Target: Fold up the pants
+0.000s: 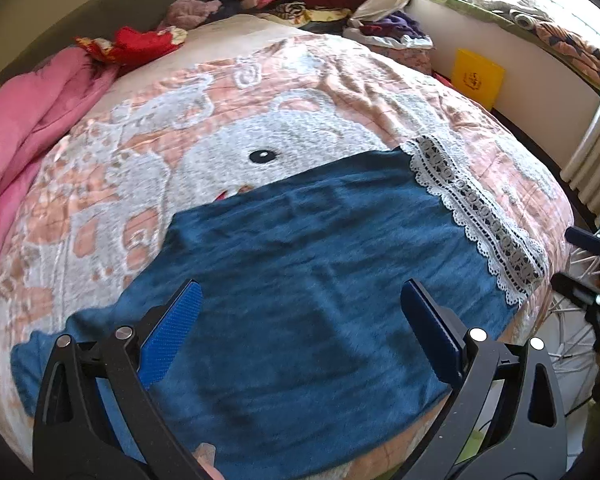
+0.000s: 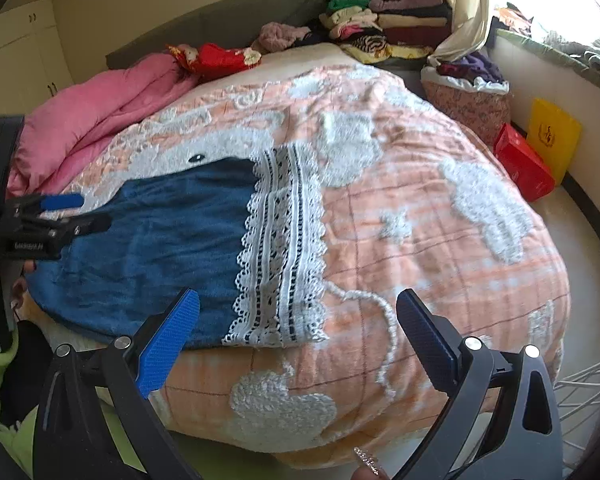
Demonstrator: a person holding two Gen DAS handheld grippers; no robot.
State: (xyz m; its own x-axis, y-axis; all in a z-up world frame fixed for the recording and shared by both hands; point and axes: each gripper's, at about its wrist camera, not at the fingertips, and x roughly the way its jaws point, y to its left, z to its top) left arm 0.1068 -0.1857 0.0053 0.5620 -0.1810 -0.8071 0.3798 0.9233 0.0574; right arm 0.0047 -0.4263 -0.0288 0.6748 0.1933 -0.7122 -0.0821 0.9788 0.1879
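Note:
Blue fleece pants point(image 1: 300, 280) lie folded flat on the peach-and-white bedspread point(image 1: 180, 120), their white lace hem point(image 1: 476, 216) at the right end. My left gripper point(image 1: 300, 316) hovers open just above the pants' near part, nothing between its fingers. In the right wrist view the pants point(image 2: 160, 240) sit left of centre, lace hem point(image 2: 284, 248) toward the middle. My right gripper point(image 2: 296, 336) is open near the bed's front edge, by the hem's near corner, holding nothing. The left gripper point(image 2: 66, 212) shows at the far left over the pants; the right gripper point(image 1: 576, 260) shows at the right edge of the left wrist view.
A pink quilt point(image 2: 92, 112) lies along the bed's left side. Stacks of folded clothes point(image 2: 388, 28) and loose garments point(image 2: 216, 56) crowd the head end. A red box point(image 2: 524, 164) and a yellow board point(image 2: 554, 140) stand by the right wall. A white wire rack point(image 2: 588, 400) stands at the bed's near right corner.

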